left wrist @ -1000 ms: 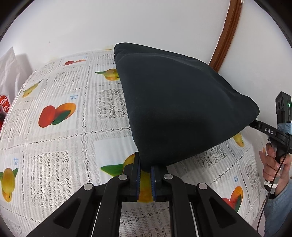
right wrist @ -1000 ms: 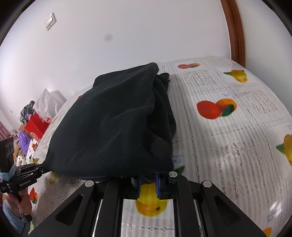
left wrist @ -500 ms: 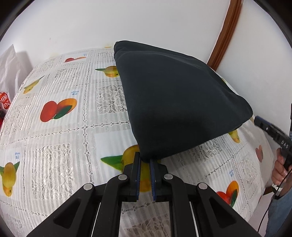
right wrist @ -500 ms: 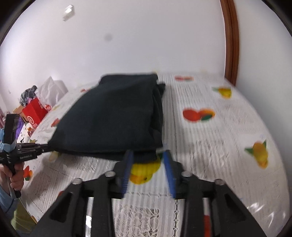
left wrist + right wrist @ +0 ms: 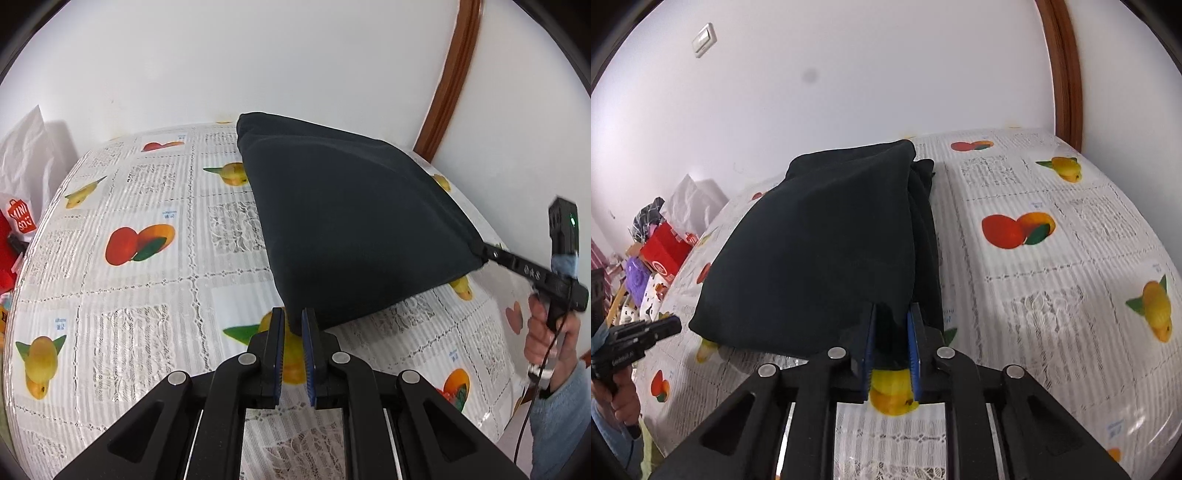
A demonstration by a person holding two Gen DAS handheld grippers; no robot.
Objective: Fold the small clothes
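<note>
A dark navy garment (image 5: 347, 221) lies folded on the fruit-print tablecloth (image 5: 140, 302), its near edge raised. My left gripper (image 5: 293, 325) has a narrow gap between its fingers, with the garment's near corner just at the fingertips. My right gripper (image 5: 890, 325) has its fingers apart around the garment's (image 5: 827, 251) other near corner. The right gripper also shows in the left wrist view (image 5: 491, 254) touching that corner. The left gripper shows in the right wrist view (image 5: 670, 326) beside the garment's left corner.
A white wall stands behind the table, with a brown door frame (image 5: 450, 77) at the right. A red bag (image 5: 18, 225) and white paper sit off the table's left edge. Clutter of boxes (image 5: 665, 247) lies beyond the table in the right wrist view.
Both grippers have opened and let go of the garment's corners. The right gripper drew back, then came forward around its corner again. The garment has settled lower onto the table.
</note>
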